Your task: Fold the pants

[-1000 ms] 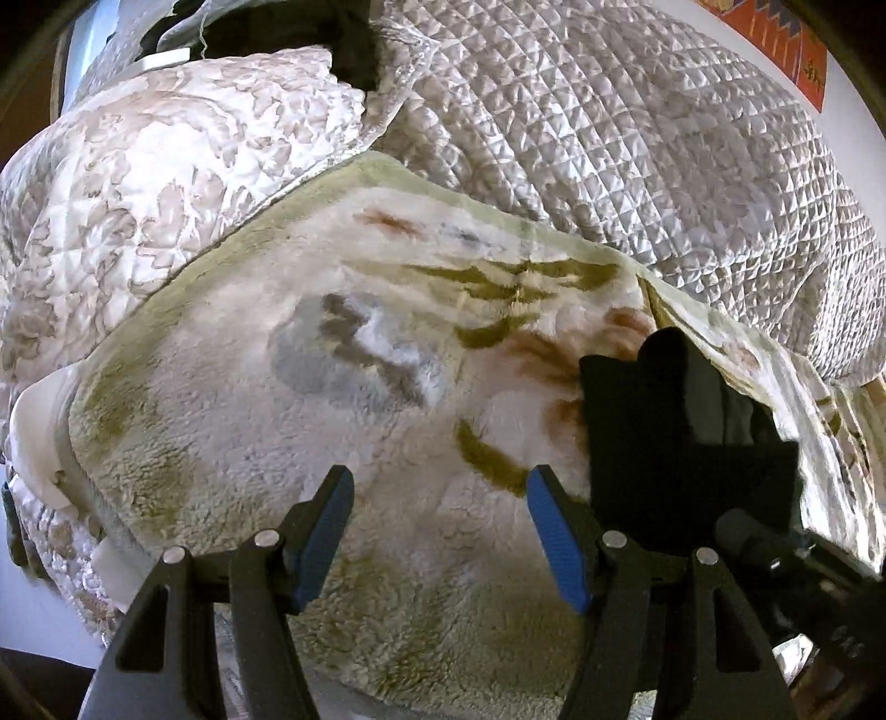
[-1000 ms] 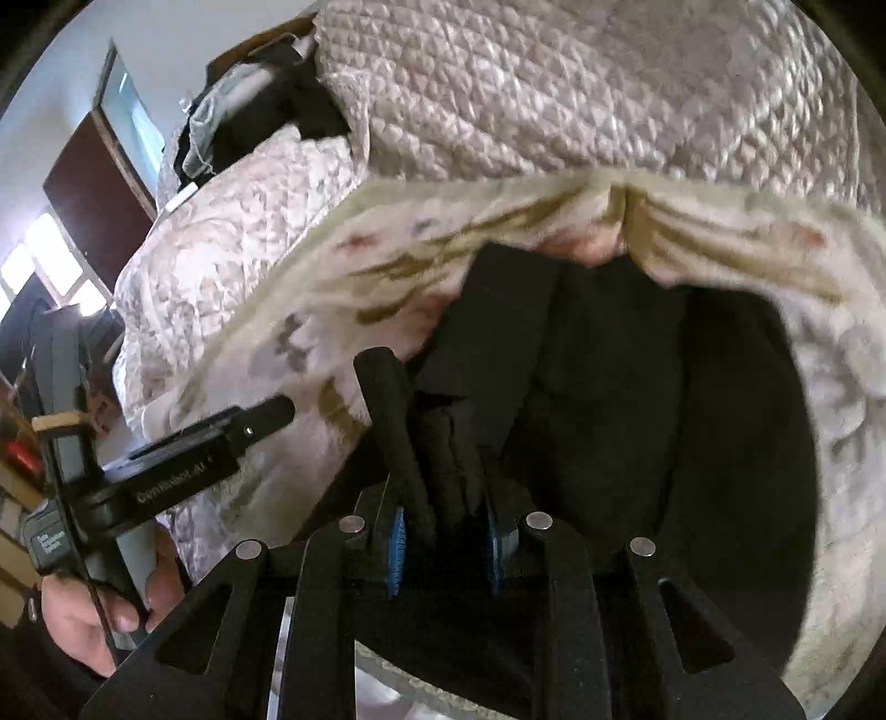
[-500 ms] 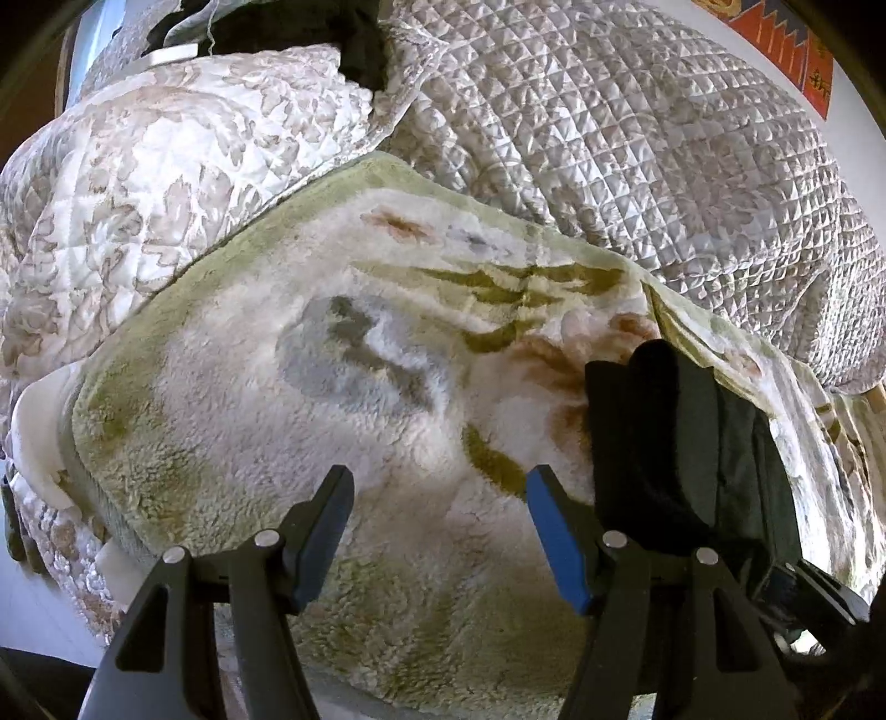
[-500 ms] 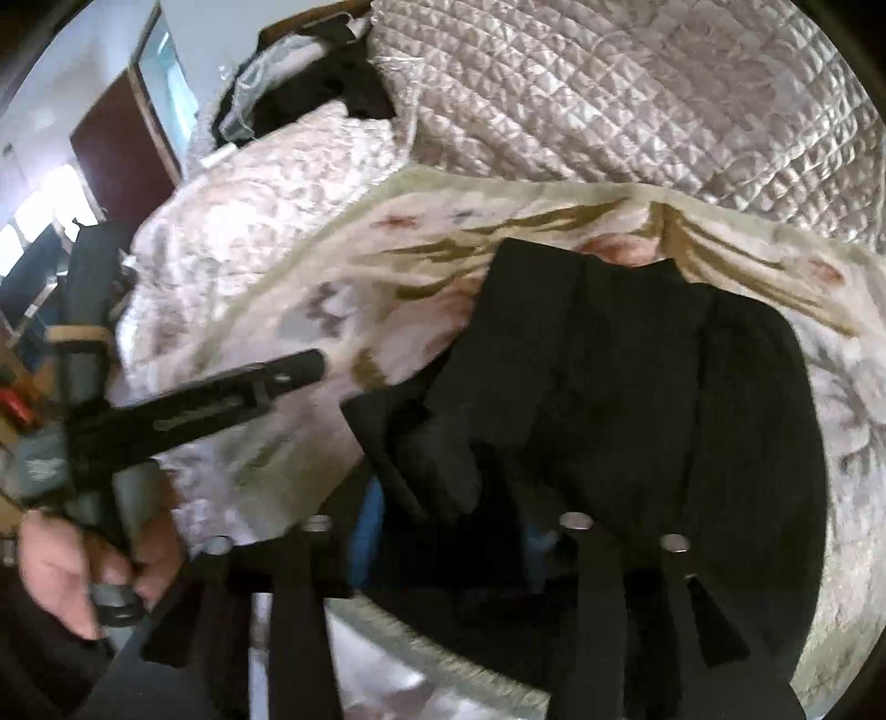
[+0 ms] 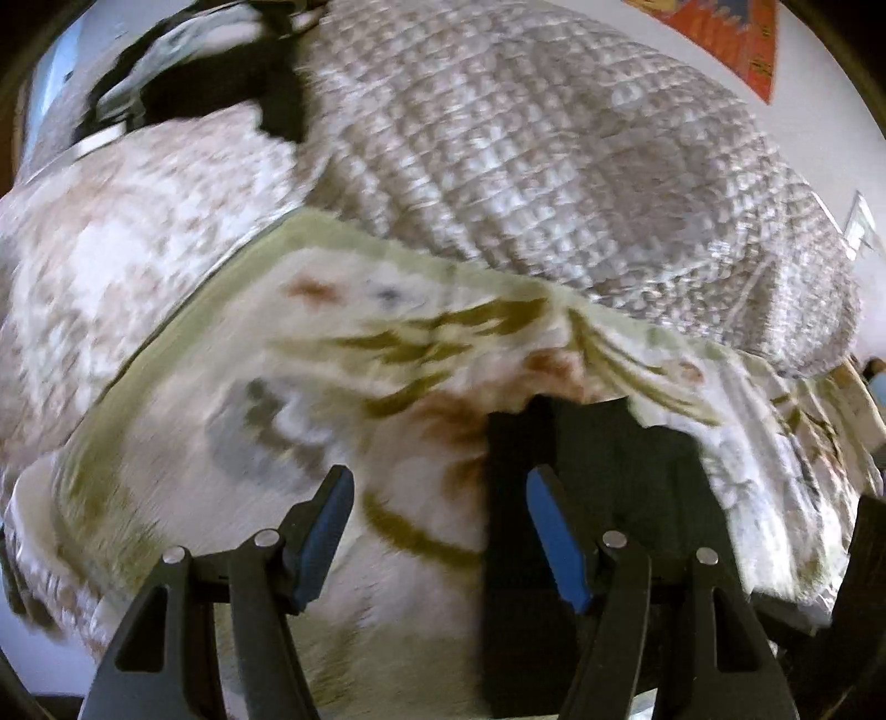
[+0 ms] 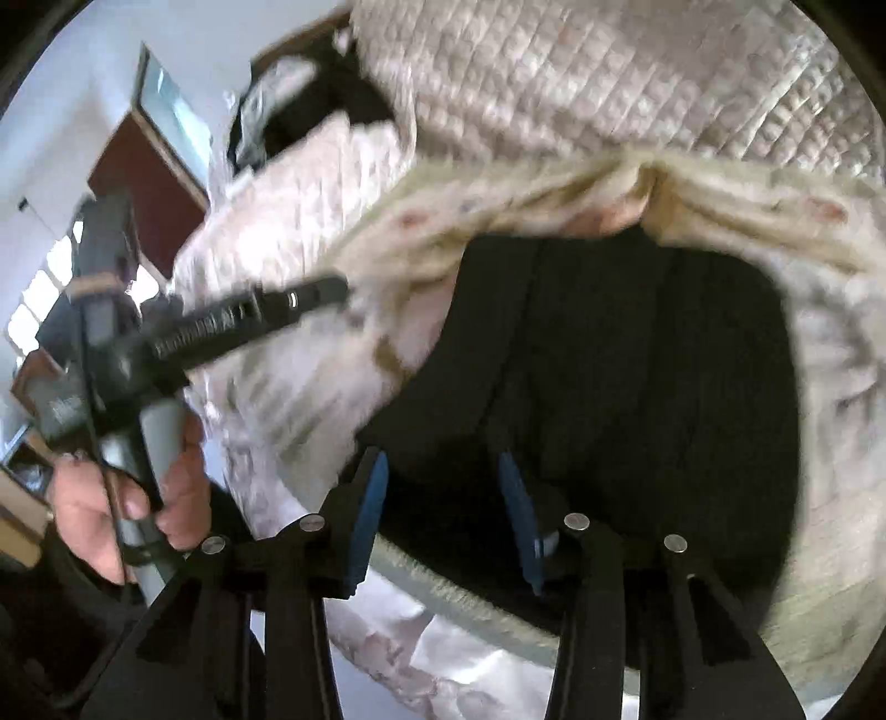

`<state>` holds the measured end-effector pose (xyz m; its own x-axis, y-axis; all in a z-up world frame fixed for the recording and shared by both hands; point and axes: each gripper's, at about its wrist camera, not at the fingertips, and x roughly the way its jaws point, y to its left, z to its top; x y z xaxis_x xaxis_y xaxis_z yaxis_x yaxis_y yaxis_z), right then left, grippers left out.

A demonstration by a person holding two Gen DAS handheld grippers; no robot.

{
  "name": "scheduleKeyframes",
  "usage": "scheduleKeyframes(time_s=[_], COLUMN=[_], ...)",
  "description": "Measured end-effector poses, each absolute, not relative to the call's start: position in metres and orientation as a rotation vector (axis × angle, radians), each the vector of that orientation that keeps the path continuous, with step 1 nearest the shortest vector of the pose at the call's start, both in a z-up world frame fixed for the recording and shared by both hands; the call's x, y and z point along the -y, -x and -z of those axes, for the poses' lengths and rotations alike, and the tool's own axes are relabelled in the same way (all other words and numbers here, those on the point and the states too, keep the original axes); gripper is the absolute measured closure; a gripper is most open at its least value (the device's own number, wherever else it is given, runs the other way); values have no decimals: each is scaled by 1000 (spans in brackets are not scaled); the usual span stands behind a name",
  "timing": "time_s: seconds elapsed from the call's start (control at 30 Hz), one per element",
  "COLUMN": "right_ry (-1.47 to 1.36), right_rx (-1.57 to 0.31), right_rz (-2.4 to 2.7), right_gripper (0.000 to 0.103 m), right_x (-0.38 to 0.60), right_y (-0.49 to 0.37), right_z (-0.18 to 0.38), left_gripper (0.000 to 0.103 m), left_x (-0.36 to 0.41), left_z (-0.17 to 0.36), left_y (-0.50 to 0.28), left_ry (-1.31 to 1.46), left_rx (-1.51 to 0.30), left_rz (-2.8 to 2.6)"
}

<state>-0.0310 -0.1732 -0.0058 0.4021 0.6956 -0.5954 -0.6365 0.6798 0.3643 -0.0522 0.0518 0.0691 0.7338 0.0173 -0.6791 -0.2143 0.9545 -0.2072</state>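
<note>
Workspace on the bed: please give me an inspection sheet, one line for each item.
Surface: fleece blanket with leaf print, laid over the quilts.
Job's things: black pants lie folded on the blanket.
Clutter: dark clothes heaped behind the quilts.
Grippers: left gripper open, nothing between its fingers; right gripper over the pants' near edge, closing, fingers not pressing them.
Cables: nothing seen.
Surroundings: quilted cover, floral quilt, red wall hanging, dark door.

Both views motion-blurred, black pants (image 6: 609, 376) lower edge hidden behind right claw (image 6: 443, 509), blanket (image 5: 221, 443) pattern smeared
</note>
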Motion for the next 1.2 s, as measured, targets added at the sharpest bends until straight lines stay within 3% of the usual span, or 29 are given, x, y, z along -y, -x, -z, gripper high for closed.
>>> scheduleKeyframes(time_s=[0.17,0.37,0.47,0.77,0.93,1.2], right_ry=[-47,-23,-8,-3,18,-3], right_rx=[-769,-821,-853,-855,-850,-814], right_rz=[-638,-545,-530,-502,-502,-540], right_gripper=[81,81,81,82,81,80], right_x=[207,207,205,208,206,214], right_y=[-19,-73,-87,-88,-85,-60], right_z=[-12,0,15,30,29,21], left_gripper=[36,62,68,62,46,45], left_x=[-23,15,17,14,5,2], left_z=[-78,-68,-39,-27,-25,-31], left_y=[18,-31,-47,-40,-39,-20], left_ry=[260,166,149,146,175,166], left_rx=[-763,-816,-894,-877,-878,-863], left_rz=[26,138,86,70,52,43])
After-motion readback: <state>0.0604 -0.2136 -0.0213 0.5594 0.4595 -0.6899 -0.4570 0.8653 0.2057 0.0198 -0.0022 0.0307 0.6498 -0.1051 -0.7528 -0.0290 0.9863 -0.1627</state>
